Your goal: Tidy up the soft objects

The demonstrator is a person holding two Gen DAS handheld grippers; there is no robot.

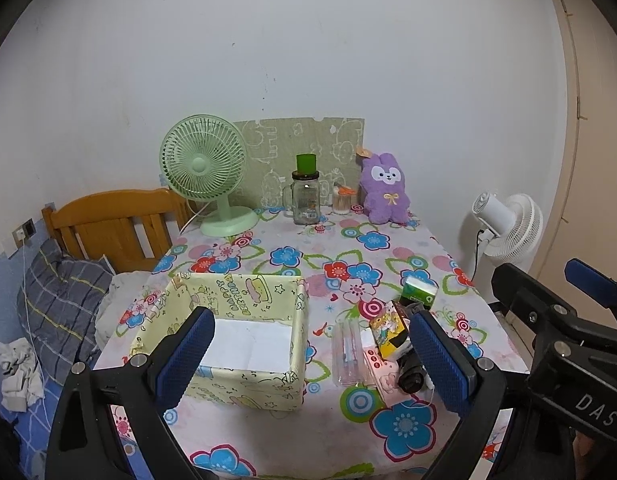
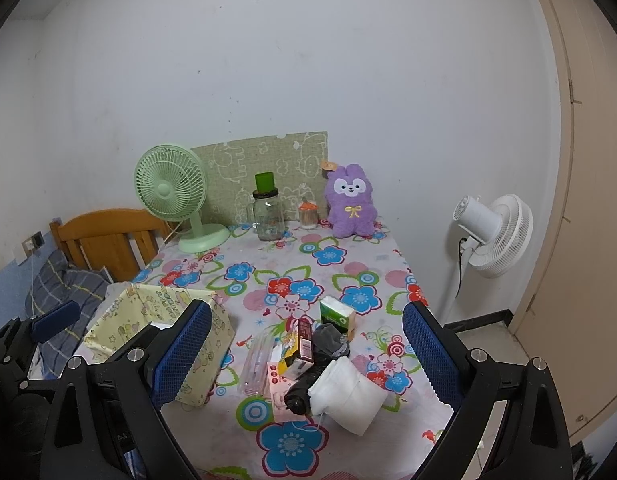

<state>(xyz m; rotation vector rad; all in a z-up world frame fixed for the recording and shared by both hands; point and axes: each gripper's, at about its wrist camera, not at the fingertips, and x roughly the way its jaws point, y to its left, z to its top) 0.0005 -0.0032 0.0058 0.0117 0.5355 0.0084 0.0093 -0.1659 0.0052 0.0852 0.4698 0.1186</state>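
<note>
A yellow fabric storage box [image 1: 244,344] stands open on the flowered table [image 1: 308,264], also seen in the right wrist view [image 2: 164,332]. Right of it lies a pile: a white folded cloth [image 2: 348,392], a rolled black item [image 2: 302,390], a grey sock [image 2: 328,340], a green tissue pack [image 2: 336,314], a yellow cartoon box [image 1: 390,330] and a clear pen pouch [image 1: 346,354]. A purple plush bunny [image 1: 384,188] sits at the back. My left gripper [image 1: 308,360] is open and empty above the box and pile. My right gripper [image 2: 308,360] is open and empty above the pile.
A green desk fan [image 1: 206,172], a glass jar with a green lid [image 1: 306,196] and a cotton swab jar [image 1: 343,200] stand at the table's back. A white floor fan [image 2: 496,236] stands right. A wooden bed [image 1: 108,228] with a pillow lies left.
</note>
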